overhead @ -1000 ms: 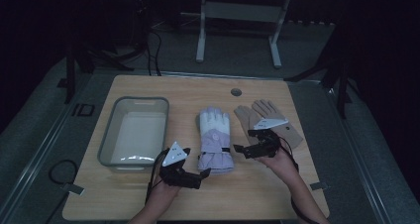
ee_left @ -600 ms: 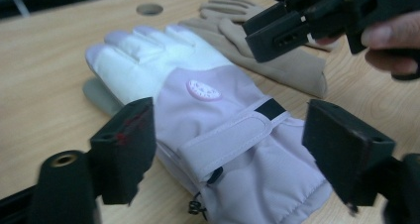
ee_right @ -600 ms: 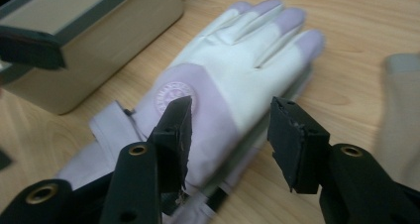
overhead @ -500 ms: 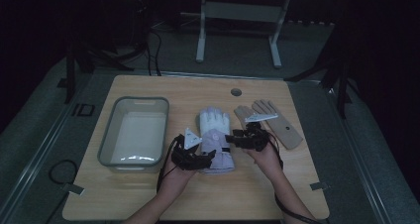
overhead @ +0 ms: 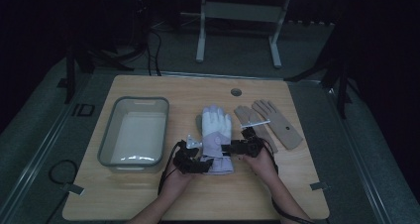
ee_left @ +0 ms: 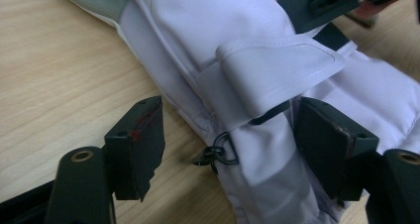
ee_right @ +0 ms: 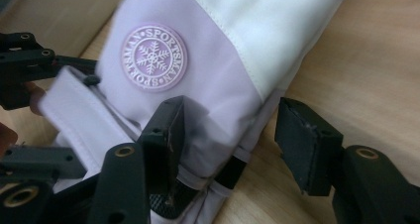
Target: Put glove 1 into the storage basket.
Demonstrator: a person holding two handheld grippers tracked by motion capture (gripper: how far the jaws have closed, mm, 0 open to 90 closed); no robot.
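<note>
Two grippers, left (overhead: 198,163) and right (overhead: 236,147), straddle the cuff edges of a lilac ski glove (overhead: 216,137) lying mid-desk (overhead: 297,194), jaws just closing, pads not yet pressing. Next, seemingly, both must pinch the fabric before lifting.

A light wooden table with rounded corners (overhead: 148,194) carries everything, and a small round dark hole (overhead: 236,92) sits near its far edge. On its left part stands a grey rectangular plastic tub (overhead: 110,135) with a pale inside. At the middle lies a padded lilac and white ski glove (overhead: 216,135), fingers pointing away. Just to its right lies a pair of flat tan gloves (overhead: 277,122), side by side.
</note>
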